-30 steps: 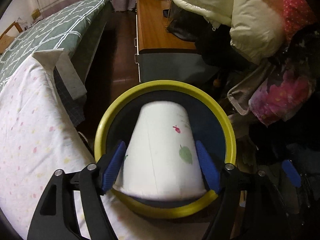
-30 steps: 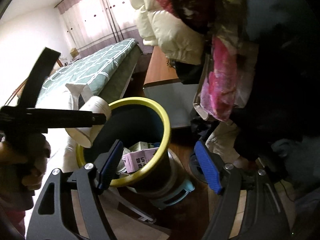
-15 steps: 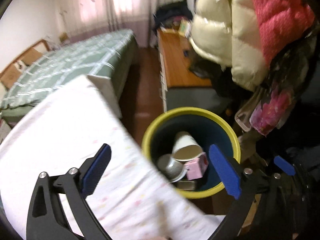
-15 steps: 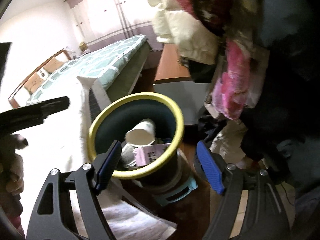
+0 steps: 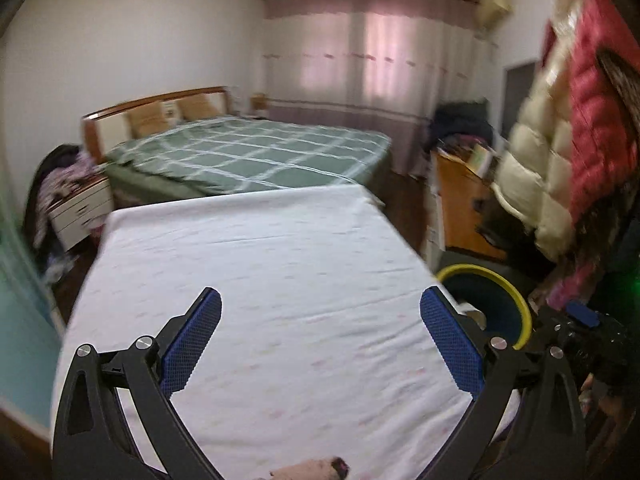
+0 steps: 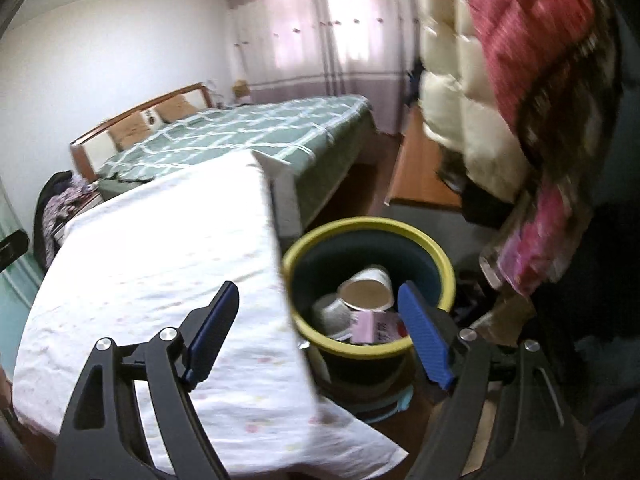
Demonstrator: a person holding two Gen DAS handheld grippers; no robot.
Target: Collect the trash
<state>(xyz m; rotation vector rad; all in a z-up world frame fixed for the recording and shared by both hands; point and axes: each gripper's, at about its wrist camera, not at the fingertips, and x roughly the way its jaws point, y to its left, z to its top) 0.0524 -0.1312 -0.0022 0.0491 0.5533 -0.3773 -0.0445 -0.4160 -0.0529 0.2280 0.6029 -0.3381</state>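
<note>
The left gripper (image 5: 320,336) hangs over the bench (image 5: 280,264), jaws wide and empty. The right gripper's (image 6: 318,326) empty jaws are opening; at its 1 o'clock, a cup (image 6: 366,288) lies in the bin (image 6: 436,256).

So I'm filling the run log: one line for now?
left gripper: open, empty | right gripper: opening, empty | cup: in bin
</note>
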